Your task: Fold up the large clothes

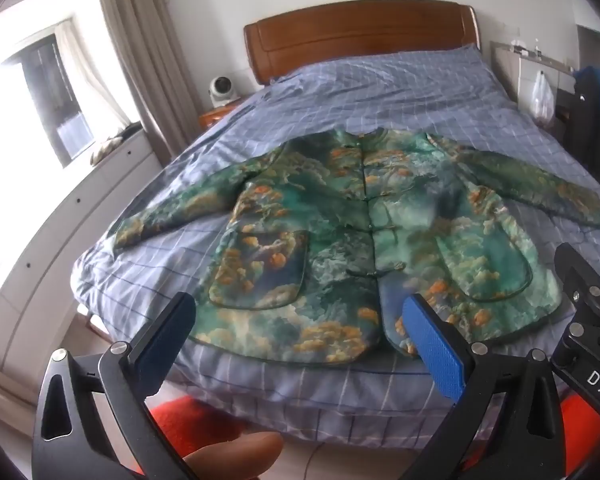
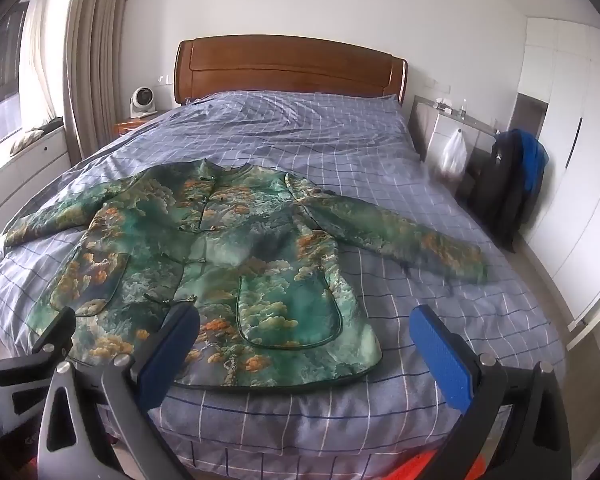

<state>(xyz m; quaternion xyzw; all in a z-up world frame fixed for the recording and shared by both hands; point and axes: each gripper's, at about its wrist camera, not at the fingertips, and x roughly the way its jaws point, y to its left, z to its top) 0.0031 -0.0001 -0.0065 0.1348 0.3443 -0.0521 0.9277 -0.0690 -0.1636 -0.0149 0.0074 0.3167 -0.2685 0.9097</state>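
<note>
Bedroom surroundings frame the scene, with a bed (image 2: 440, 340) under a blue checked cover taking up most of both views, and on it the green patterned jacket (image 2: 228, 264) is laid out flat, front side up, collar toward the wooden headboard (image 2: 288, 66) and hem just short of the near edge of the bed. Its front is fastened down the middle, two rounded pockets are seen on the lower panels, and both sleeves are spread outward and slightly downward, well apart from the body. No fold is to be seen in it yet, so the task is judged to be at its very start, with the approach to the first grasp in hand. The left hand-held gripper (image 1: 300, 344) is held above the hem near the centre opening, its blue pads wide apart and nothing between them; the right hand-held gripper (image 2: 308, 352) is likewise spread wide and empty, above the lower right corner of the garment. Neither is touching the cloth. For the next move, a sleeve or a side edge would probably have to be reached, pinched through the padded cloth, and carried across the body without the rest being dragged. Beyond the bed a small white fan (image 2: 142, 101) is seen beside the headboard, curtains (image 2: 96, 60) at the window, and dark clothing (image 2: 512, 184) hung at the far right
</note>
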